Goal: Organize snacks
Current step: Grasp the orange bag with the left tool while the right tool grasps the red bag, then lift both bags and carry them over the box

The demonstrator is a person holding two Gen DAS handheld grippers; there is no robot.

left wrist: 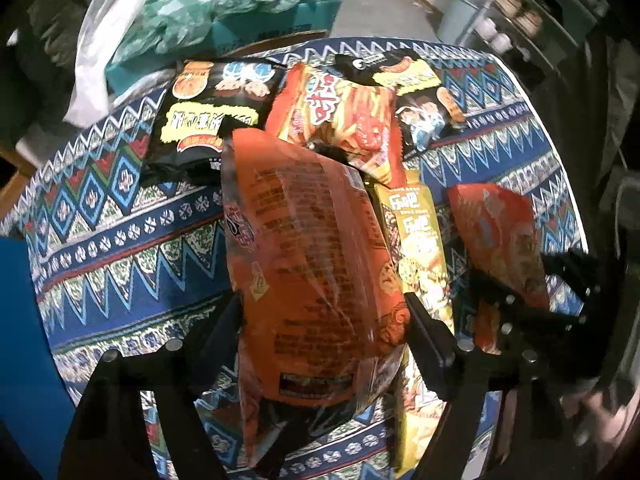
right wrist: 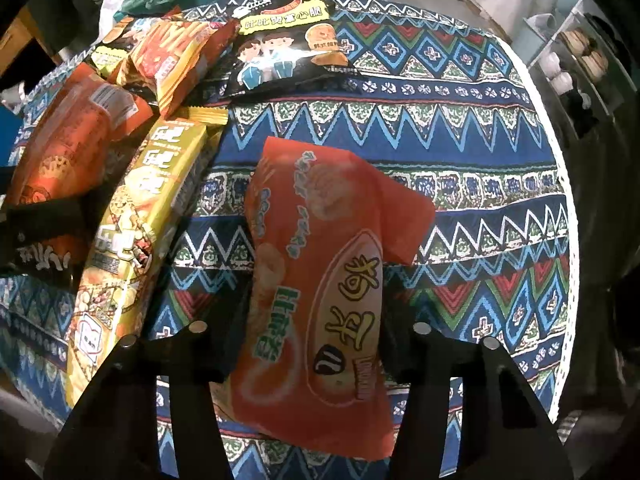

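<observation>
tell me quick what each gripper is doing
left gripper: shut on the large orange bag.
right gripper: shut on the red-orange packet.

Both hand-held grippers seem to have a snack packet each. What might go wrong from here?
The left hand-held gripper straddles a puffy orange foil packet that overlaps the yellow snack packet; lifting may drag that one. The right hand-held gripper pinches a slick red packet near one end, so it could slip.

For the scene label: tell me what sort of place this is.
Probably a home dining or storage corner. A round table with a patterned tablecloth holds snack packets, a shelf rack holds jars or cups, and plastic bags lie on a teal box behind.
</observation>
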